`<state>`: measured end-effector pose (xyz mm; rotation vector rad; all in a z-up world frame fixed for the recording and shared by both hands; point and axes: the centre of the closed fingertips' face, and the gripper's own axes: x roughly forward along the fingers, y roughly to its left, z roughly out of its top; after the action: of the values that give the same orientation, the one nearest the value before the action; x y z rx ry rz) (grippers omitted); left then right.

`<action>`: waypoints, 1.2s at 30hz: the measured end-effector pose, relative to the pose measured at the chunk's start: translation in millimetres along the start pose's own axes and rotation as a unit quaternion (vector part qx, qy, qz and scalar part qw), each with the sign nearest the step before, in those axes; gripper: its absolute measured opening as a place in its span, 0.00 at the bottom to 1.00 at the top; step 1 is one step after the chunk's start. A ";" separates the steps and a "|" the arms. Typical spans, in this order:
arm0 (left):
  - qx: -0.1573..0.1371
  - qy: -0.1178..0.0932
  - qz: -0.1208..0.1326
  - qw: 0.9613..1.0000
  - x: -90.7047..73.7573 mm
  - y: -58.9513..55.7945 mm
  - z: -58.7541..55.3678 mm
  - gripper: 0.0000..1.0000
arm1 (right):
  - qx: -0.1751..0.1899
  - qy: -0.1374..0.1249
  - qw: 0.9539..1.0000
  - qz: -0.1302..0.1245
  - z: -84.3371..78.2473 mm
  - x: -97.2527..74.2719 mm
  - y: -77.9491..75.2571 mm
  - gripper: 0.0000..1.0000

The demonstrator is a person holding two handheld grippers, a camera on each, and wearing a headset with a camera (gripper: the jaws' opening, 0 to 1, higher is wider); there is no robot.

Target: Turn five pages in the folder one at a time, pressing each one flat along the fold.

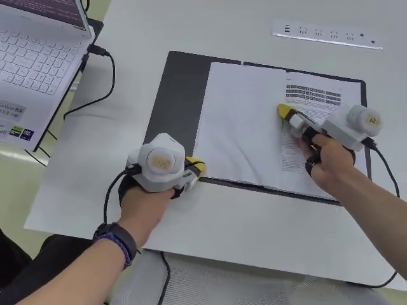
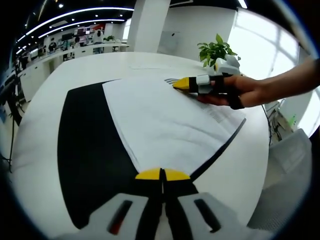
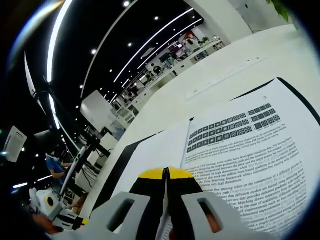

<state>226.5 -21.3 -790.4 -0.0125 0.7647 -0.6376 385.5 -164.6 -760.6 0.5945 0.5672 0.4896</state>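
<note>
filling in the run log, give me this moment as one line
left gripper: shut, at folder near edge | right gripper: shut, tip at fold between blank page and printed page | folder: open flat

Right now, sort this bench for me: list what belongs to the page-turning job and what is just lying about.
Job in hand: black folder; turned blank page; printed page; left gripper, shut, at the folder's near edge; right gripper, shut, at the fold.

Lying about: laptop; cable; power strip; potted plant.
</note>
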 end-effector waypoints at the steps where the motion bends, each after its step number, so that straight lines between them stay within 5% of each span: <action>1: 0.000 0.000 0.000 1.000 0.0 -0.1 0.1 0.00 | 0.001 -0.002 1.000 -0.002 1.5 2.0 -1.2 0.00; 16: 0.007 0.008 -0.003 1.000 -0.2 0.4 -0.1 0.00 | 0.047 -0.034 0.998 -0.013 18.9 21.3 -13.2 0.00; 32: 0.020 0.010 0.001 1.000 -0.9 0.0 -0.9 0.00 | 0.040 -0.054 0.997 -0.029 38.2 45.9 -21.3 0.00; 36: 0.018 0.009 0.001 1.000 -0.9 0.3 -1.3 0.00 | 0.035 -0.054 0.997 -0.039 50.4 61.2 -36.2 0.00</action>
<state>225.3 -20.2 -790.9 0.0280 0.7705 -0.6497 471.5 -174.8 -770.4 0.6598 0.5038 0.3629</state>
